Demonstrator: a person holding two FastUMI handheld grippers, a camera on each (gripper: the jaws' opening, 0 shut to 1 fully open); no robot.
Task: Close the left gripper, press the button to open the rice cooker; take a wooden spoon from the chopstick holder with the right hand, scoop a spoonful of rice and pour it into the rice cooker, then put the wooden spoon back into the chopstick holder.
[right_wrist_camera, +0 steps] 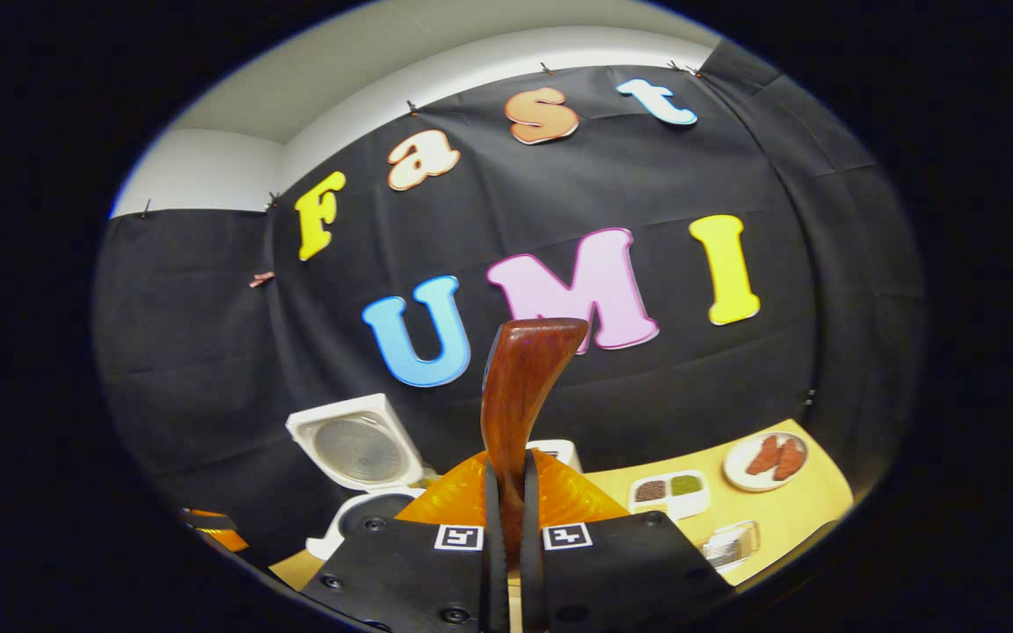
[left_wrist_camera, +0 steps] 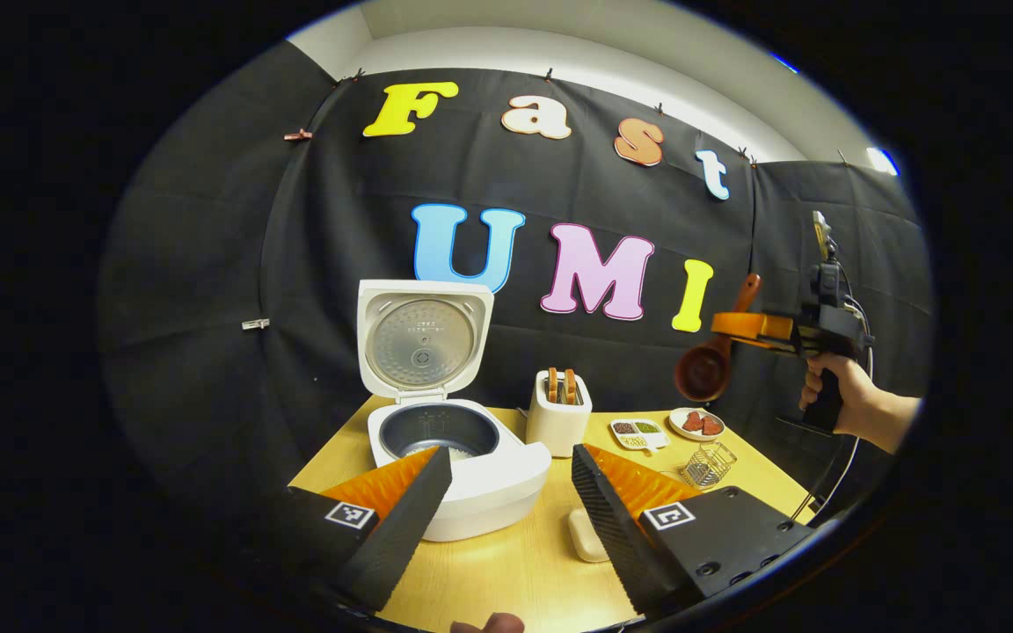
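Right claw [right_wrist_camera: 506, 536] up high, well above the surface [left_wrist_camera: 515, 571], pinching the wooden spoon [left_wrist_camera: 717, 352] by its handle, both fingers pressed flat against it; the left gripper view shows the bowl hanging down and tilted, off to the right of the rice cooker [left_wrist_camera: 454, 466] and above the wire chopstick holder [left_wrist_camera: 707, 464]; whether any rice rides in that bowl I cannot tell. Left claw [left_wrist_camera: 511, 501] spread wide, nothing between its fingers, hovering low in front of the cooker. Lid [left_wrist_camera: 423, 338] is up, standing nearly upright, its metal inner plate dimpled and dull; the dark inner pot [left_wrist_camera: 438, 431] looks to hold a pale patch of rice at the bottom. Risks from here, as I judge them: the spoon handle is smooth, glossy, curved wood, so it could swivel in the pinch and tip the bowl; the holder is light open wire, so a spoon lowered off-centre could catch the rim and topple it or skid it across the pale wood-grain surface; a low swing could clip the boxy white toaster [left_wrist_camera: 559, 413], the divided dish of grains [left_wrist_camera: 638, 432] or the small round plate [left_wrist_camera: 696, 424] nearby.
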